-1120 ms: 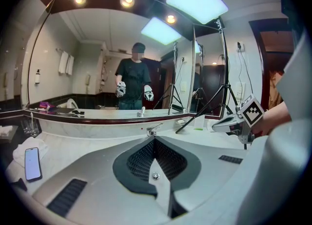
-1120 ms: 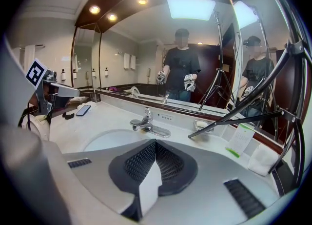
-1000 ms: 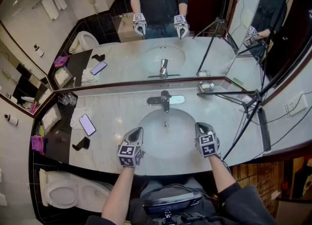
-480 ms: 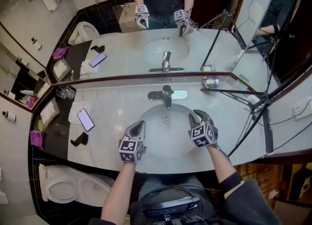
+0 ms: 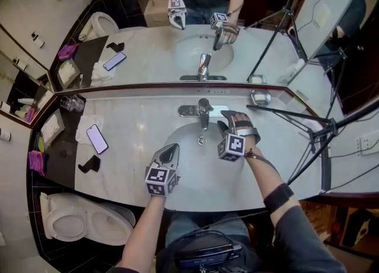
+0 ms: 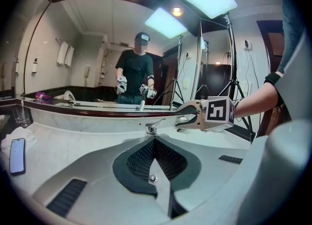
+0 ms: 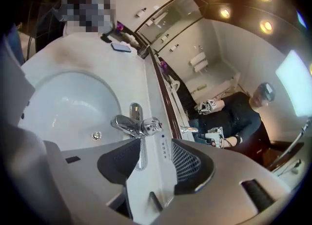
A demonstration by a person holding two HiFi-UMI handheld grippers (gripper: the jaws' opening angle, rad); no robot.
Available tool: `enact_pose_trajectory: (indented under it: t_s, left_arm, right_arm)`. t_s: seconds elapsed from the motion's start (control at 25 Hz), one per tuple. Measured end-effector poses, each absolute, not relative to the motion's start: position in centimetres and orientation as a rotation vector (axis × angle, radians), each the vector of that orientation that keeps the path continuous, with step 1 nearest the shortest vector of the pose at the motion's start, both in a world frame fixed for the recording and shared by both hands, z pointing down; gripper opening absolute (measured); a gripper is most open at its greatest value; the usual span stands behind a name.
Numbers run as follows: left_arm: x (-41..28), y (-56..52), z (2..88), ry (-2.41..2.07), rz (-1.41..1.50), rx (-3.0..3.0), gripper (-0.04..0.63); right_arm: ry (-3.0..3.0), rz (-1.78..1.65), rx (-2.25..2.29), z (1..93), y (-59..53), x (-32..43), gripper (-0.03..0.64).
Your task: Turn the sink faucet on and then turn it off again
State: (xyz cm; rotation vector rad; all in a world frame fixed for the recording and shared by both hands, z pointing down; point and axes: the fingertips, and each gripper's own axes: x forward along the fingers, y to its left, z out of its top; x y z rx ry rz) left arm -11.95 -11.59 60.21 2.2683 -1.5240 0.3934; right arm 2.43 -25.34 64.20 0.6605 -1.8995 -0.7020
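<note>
The chrome faucet (image 5: pixel 203 112) stands behind the white basin (image 5: pixel 192 165), its spout over the drain; I see no water running. My right gripper (image 5: pixel 230 121) is rolled on its side just right of the faucet. Its jaws have just been opening and stand open with nothing between them. In the right gripper view the faucet (image 7: pixel 134 125) lies just beyond my right gripper (image 7: pixel 153 159). My left gripper (image 5: pixel 171 149) hovers over the basin's near left side, pads together and empty. From the left gripper view, past my left gripper (image 6: pixel 155 143), I see the faucet (image 6: pixel 152 127) and the right gripper (image 6: pixel 187 117).
A phone (image 5: pixel 96 138) lies on a white cloth at the counter's left, with drinking glasses (image 5: pixel 72 103) behind it and a black holder (image 5: pixel 90 163) in front. A soap dish (image 5: pixel 259 97) and a tripod (image 5: pixel 308 125) occupy the right. The mirror runs along the back.
My right gripper moved forward and left from the basin's right rim to the faucet, rolled onto its side, and opened. The left gripper crept a little forward.
</note>
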Motion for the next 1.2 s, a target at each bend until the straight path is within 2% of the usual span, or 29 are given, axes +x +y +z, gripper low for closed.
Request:
enact_pose_trajectory:
  t_s: [0.56,0.8,1.2]
  left_arm:
    - [-13.9,-11.5,62.8,-1.545,0.377,2.195,-0.012]
    - [-14.2,-11.4,63.4,-1.548,0.383,2.183,-0.012]
    - [-14.1,-11.5,63.6,-1.543,0.388,2.171,-0.012]
  right_arm:
    - [-1.713,-0.896,0.357,68.5,-29.4,-1.6,0.235]
    - [-1.686,-0.918,0.304,69.9,-28.9,-1.7,0.201]
    - [-1.696,-0.930,0.347,69.8,-28.8,-1.7,0.195]
